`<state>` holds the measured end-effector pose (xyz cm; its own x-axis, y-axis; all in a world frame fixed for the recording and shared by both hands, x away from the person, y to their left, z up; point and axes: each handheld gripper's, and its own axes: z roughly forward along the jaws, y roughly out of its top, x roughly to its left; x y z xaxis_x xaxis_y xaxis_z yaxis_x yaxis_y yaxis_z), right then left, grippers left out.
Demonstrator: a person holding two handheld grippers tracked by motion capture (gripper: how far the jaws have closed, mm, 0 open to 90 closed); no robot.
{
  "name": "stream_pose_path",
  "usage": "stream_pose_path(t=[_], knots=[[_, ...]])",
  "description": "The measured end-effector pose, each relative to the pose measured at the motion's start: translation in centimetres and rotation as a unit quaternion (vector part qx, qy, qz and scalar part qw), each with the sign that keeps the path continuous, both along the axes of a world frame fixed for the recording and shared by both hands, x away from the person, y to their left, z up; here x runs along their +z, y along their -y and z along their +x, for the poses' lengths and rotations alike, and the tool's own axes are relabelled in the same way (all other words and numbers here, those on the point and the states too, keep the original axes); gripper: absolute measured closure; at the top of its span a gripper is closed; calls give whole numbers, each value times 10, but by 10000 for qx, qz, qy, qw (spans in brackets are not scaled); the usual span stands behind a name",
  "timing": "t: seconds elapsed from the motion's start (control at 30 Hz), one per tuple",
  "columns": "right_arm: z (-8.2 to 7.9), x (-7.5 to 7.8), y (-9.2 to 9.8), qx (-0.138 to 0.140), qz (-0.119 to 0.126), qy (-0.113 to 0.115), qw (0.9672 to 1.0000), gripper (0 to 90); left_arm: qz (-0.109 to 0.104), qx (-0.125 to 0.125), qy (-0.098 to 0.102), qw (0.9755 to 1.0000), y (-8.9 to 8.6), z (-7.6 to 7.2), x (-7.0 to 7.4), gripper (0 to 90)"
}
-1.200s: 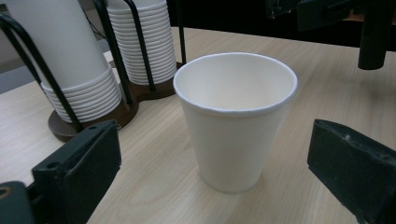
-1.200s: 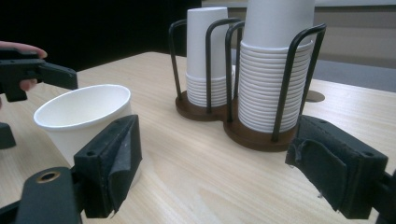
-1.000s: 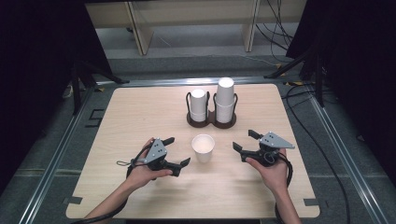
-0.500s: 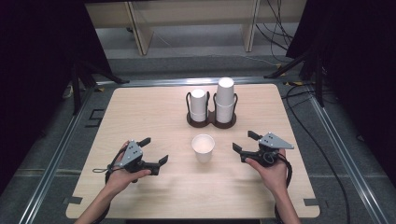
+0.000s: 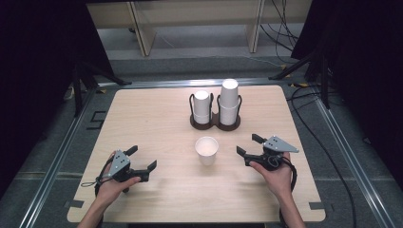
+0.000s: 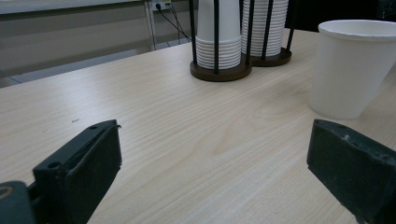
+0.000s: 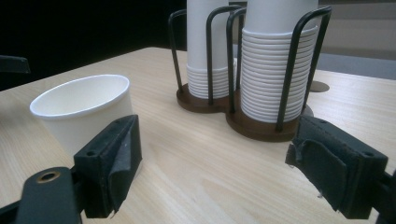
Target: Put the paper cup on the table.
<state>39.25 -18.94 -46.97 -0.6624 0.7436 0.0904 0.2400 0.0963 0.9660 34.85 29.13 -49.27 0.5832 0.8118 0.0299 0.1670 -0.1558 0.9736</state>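
A single white paper cup [image 5: 206,150] stands upright near the table's middle, also seen in the left gripper view [image 6: 352,67] and the right gripper view [image 7: 84,112]. Behind it a dark two-slot holder [image 5: 215,122] carries two stacks of upturned white cups [image 5: 229,101]. My left gripper [image 5: 141,158] rests open at the front left, well apart from the cup, nothing between its jaws [image 6: 205,168]. My right gripper [image 5: 250,144] sits open just right of the cup, empty [image 7: 210,154].
The wooden table [image 5: 152,118] has metal rails along both sides and dark curtains beyond. Cables [image 5: 304,95] lie on the floor at the right. A pale shelf unit [image 5: 190,19] stands behind the table.
My left gripper has drawn back to the left and toward the front edge, away from the lone cup. The right gripper has barely shifted.
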Motion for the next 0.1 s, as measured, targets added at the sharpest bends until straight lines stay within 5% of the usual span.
stream_pose_path(t=[0.07,0.1], knots=[[1,-1,1,8,-77,51,10000,164,-35,-33,23,10000,2,0,-3,28],[0,-1,0,53,51,-100,9999,164,-47,-99,33,9999,3,0,-4,28]])
